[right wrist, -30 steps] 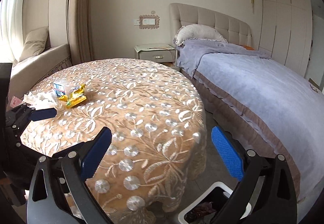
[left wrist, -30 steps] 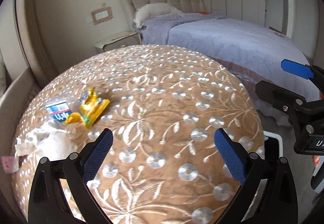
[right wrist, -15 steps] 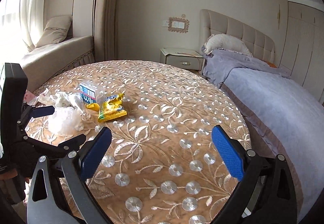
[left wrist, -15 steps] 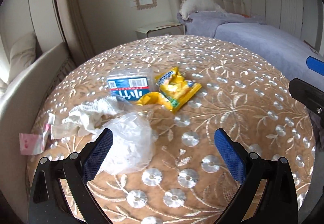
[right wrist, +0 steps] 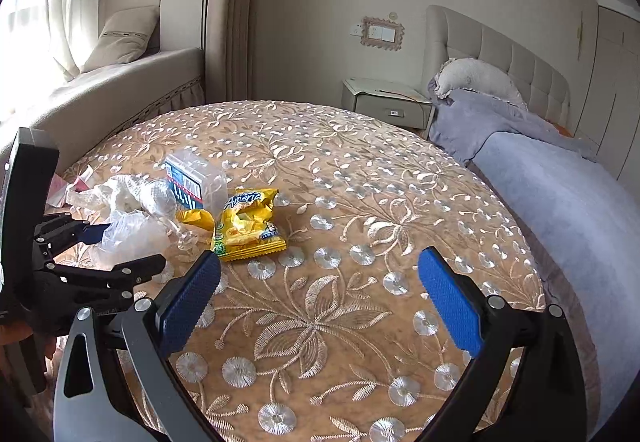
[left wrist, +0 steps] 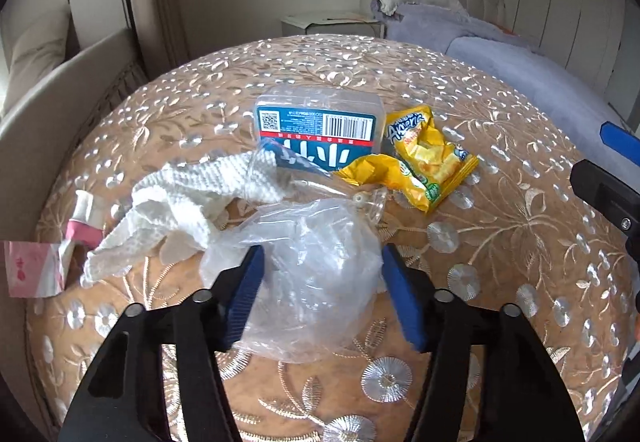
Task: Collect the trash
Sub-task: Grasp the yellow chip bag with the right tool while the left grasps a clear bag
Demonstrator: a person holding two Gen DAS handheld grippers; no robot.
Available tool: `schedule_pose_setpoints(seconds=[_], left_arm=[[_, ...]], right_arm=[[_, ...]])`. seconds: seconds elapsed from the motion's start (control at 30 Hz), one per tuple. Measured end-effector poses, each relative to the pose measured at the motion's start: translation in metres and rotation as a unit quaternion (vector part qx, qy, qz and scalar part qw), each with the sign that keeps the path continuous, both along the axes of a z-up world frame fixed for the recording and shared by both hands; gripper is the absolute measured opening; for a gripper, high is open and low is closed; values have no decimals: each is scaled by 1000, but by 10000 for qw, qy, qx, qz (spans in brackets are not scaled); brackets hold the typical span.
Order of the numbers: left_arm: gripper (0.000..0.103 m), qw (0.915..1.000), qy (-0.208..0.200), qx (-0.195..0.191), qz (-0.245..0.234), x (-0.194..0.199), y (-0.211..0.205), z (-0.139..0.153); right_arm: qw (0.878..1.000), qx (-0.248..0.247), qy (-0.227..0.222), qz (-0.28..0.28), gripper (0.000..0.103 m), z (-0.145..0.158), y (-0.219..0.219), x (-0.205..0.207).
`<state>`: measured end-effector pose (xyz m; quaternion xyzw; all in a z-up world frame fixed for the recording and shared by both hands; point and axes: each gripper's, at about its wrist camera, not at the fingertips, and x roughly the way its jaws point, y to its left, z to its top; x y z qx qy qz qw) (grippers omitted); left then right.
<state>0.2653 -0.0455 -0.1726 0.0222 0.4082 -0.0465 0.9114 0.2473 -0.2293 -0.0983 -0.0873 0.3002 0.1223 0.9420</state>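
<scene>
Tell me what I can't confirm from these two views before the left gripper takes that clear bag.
- Left gripper: left wrist view shows the pads either side of the clear plastic bag; contact isn't readable through the film.
- Clear plastic box: its base is covered by the white tissue and yellow snack wrapper.
- Pink wrapper: partly under the tissue.
- Right gripper: open, holding nothing.

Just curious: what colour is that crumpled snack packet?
Yellow snack packet, clearest from the right wrist view.
</scene>
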Motion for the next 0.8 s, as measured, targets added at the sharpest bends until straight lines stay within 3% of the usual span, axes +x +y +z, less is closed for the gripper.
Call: schedule_pose_setpoints(seconds=[0.17, 0.5, 0.57, 0.63, 0.73, 0.77, 0.8], left_arm=[[40, 9997, -101, -225, 75, -4, 13, 8], [39, 9980, -514, -355, -18, -31, 26, 47], [39, 9977, -554, -384, -21, -34, 28, 50], [39, 9973, -575, -450, -28, -36, 30, 52], [39, 9971, -597, -475, -33, -39, 29, 53], [39, 9970, -596, -484, -43, -40, 29, 52], [39, 9970, -598, -487, -50, -41, 28, 53]], right_arm=[[9996, -99, 143, 228, 98, -9, 19, 18], [9927, -386, 1004, 540, 98, -44, 57, 67], [9912, -426, 1115, 580, 90, -50, 61, 70], [9891, -416, 1245, 669, 67, -56, 63, 73], [9885, -275, 1309, 700, 63, -57, 60, 73], [9893, -233, 1266, 687, 54, -55, 58, 72], [9901, -215, 1214, 667, 28, -52, 56, 70]])
